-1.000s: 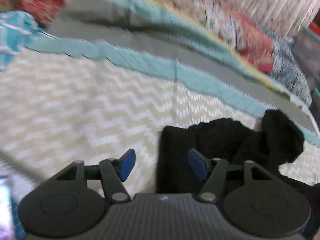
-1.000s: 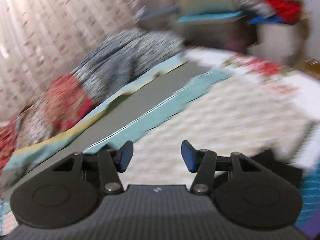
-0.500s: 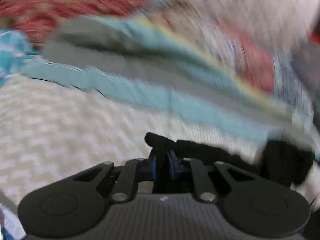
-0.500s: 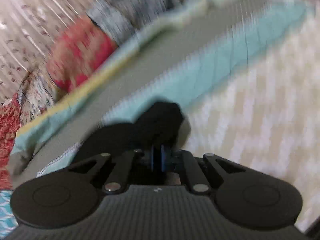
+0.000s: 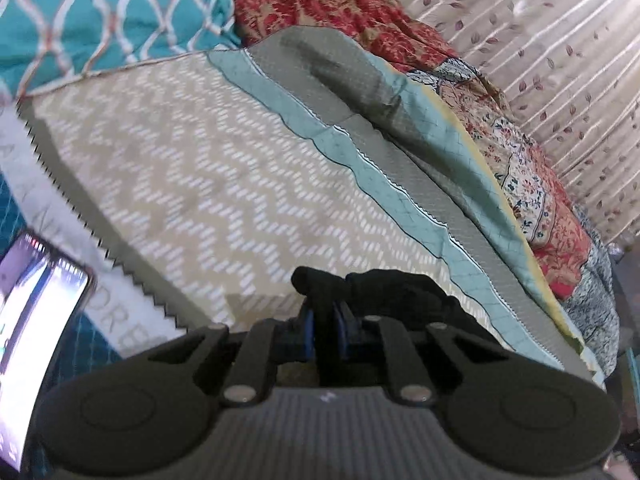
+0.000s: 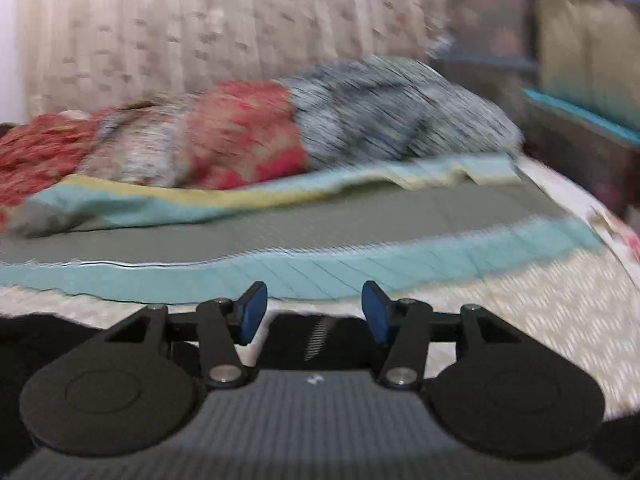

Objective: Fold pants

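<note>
Jaws of your left gripper (image 5: pixel 323 322) clamp the black pants (image 5: pixel 384 292) above the bedspread (image 5: pixel 208 184); your right gripper (image 6: pixel 314 312) jaws stand wide, holding nothing.

Most of the black pants (image 5: pixel 400 292) lie hidden behind the left claw (image 5: pixel 323 322), so their shape and folds cannot be read. The phone (image 5: pixel 36 312) is cut by the left edge, its screen unreadable. The right wrist view is motion-blurred, smearing the patterned blankets (image 6: pixel 248 136) and the shelves (image 6: pixel 560 52).
</note>
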Demonstrator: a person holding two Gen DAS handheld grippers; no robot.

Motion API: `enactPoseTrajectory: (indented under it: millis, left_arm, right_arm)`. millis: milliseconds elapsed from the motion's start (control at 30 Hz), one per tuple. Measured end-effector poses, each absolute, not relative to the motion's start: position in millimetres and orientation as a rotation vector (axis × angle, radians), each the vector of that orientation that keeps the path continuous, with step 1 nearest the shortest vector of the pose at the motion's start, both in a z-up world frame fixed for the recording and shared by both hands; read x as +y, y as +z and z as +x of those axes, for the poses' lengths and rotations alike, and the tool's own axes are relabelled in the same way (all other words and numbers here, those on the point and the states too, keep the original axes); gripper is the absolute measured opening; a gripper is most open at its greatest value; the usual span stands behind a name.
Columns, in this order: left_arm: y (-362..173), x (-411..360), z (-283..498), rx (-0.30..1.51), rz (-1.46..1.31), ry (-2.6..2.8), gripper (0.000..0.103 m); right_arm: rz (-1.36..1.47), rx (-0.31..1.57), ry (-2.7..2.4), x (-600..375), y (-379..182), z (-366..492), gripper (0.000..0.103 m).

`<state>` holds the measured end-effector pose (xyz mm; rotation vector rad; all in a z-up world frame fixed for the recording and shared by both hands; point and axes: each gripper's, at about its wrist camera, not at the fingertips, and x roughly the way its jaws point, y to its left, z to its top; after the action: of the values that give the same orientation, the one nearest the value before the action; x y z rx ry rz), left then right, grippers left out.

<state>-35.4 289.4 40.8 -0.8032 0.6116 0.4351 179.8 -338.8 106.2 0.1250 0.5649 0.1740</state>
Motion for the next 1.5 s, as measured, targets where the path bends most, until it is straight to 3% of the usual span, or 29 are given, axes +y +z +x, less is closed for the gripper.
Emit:
enactPoseTrajectory:
  millis: [133, 433, 500, 533, 567, 800, 933, 1200, 1300, 1333, 1433, 1500]
  left_arm:
    - [46.2, 287.2, -32.6, 0.612, -0.779, 0.427, 0.010]
    - [58.9, 282.8, -25.0, 0.586, -0.772, 0.426, 0.010]
    - [63.5, 282.1, -26.6, 0.579, -0.780, 0.421, 0.010]
    - [67.0, 281.5, -28.1, 0.573, -0.781, 0.419, 0.010]
    - [71.2, 280.8, -30.0, 0.564, -0.779, 0.419, 0.010]
    - [100.8, 289.9, -38.5, 0.458, -0.833, 0.369, 0.010]
    - [99.8, 292.8, 0.4, 0.465, -0.814, 0.344, 0.010]
    - [55.1, 294.8, 93.1, 0.568, -0.794, 0.373, 0.010]
    - [27.5, 294.9, 114.3, 0.696, -0.792, 0.423, 0.012]
    - [21.8, 294.6, 112.4, 0.710, -0.801, 0.432, 0.016]
    - [23.0, 292.2, 92.5, 0.700, -0.775, 0.424, 0.035]
    - [28.7, 291.5, 69.2, 0.702, -0.767, 0.421, 0.040]
  right_arm:
    - [0.279, 0.624, 0.057, -368.5, 90.5, 214.9, 0.048]
    - [0.699, 0.841, 0.004, -401.0, 22.4, 238.7, 0.049]
    - [0.755, 0.858, 0.034, -396.3, 15.0, 247.9, 0.035]
    - [0.740, 0.864, 0.030, -392.6, 17.3, 250.2, 0.009]
    - [0.728, 0.851, 0.003, -392.9, 24.8, 251.4, 0.007]
    - [0.650, 0.378, -0.081, -421.0, 147.1, 205.8, 0.007]
    - [0.520, 0.359, -0.110, -419.4, 180.6, 227.8, 0.007]
    - [0.480, 0.544, -0.185, -409.7, 133.9, 347.0, 0.009]
    - [0.530, 0.636, -0.249, -413.0, 99.8, 364.0, 0.030]
    - [0.562, 0.631, -0.258, -415.4, 91.4, 358.4, 0.034]
    - [0.567, 0.666, -0.201, -420.3, 75.3, 340.1, 0.034]
    - [0.576, 0.684, -0.150, -423.6, 68.7, 312.8, 0.034]
